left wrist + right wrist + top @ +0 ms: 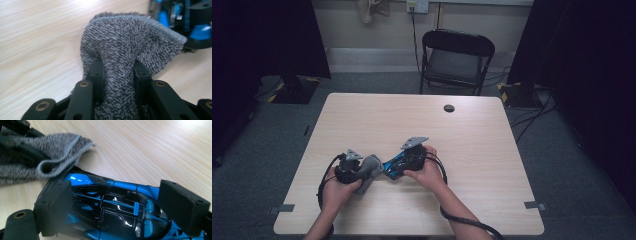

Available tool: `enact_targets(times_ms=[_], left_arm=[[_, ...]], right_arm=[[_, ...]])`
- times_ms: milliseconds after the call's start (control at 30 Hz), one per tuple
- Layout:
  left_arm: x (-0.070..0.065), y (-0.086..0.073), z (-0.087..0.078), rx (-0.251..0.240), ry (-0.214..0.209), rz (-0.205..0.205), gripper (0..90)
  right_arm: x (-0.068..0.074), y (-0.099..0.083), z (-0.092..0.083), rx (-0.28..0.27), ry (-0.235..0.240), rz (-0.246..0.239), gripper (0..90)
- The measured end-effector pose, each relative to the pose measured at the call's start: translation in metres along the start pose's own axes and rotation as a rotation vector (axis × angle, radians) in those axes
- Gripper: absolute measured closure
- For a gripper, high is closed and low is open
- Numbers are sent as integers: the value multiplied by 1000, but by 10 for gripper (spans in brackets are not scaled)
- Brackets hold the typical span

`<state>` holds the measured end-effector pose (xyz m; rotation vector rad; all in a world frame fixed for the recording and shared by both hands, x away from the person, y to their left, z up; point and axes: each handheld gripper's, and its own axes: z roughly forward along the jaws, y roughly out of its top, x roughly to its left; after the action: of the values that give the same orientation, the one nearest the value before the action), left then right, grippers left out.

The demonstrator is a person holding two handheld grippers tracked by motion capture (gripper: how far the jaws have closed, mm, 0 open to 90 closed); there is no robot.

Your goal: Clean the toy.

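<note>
A grey cloth was pinched between the pressed-in jaws of the left gripper, low on the wooden table, at about seven o'clock from its middle. A blue and black toy car was clamped across its body by the widely spread jaws of the right gripper, just beside the cloth at its three o'clock. The cloth's edge was seen touching the car's end.

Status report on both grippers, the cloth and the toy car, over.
Left gripper shut on grey cloth. Right gripper clamped across blue toy car. Cloth edge at the car's end. Table around them bare.
</note>
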<state>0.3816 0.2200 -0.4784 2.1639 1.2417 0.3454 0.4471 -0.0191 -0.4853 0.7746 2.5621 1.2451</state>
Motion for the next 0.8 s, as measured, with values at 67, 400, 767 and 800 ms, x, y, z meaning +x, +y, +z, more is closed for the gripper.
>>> enact_targets(times_ms=[67,400,767,800], left_arm=[[-7,2,1,9,-16,27,682],[-33,4,1,52,-79,91,697],[-49,1,-3,81,-154,107,702],[-50,1,-3,86,-173,111,703]], right_arm=[[0,0,0,-2,0,-1,126],[0,-2,0,-14,-2,6,127],[0,-3,0,-17,-3,6,127],[0,-3,0,-17,-3,6,127]])
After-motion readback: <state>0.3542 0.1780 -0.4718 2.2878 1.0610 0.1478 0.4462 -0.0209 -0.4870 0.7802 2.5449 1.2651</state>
